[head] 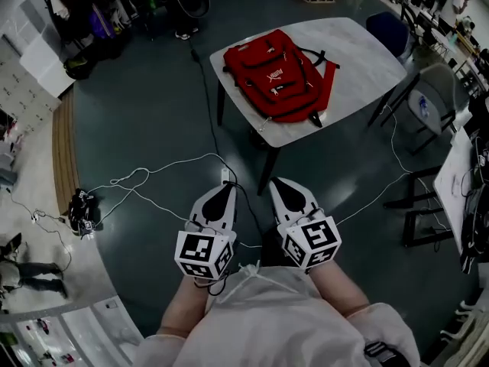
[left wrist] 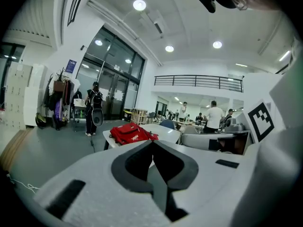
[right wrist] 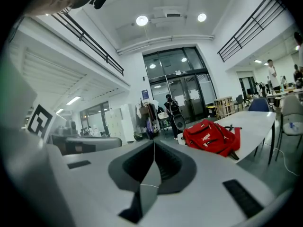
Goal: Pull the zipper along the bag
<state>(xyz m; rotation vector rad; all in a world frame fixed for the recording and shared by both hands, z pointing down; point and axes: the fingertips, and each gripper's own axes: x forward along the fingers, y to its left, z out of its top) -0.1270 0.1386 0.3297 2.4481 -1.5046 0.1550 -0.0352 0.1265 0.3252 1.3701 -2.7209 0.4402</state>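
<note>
A red backpack (head: 280, 75) lies flat on a white table (head: 367, 67), some way ahead of me; it shows small in the left gripper view (left wrist: 131, 134) and in the right gripper view (right wrist: 210, 137). My left gripper (head: 226, 189) and my right gripper (head: 280, 183) are held side by side close to my body, well short of the table, above the dark floor. Both are shut with nothing between their jaws. The bag's zipper pull is too small to make out.
White and black cables (head: 164, 170) trail over the floor between me and the table. A small black device (head: 82, 207) lies on the floor at left. A grey chair (head: 435, 90) and a blue chair (head: 390, 30) stand beside the table. People stand far off.
</note>
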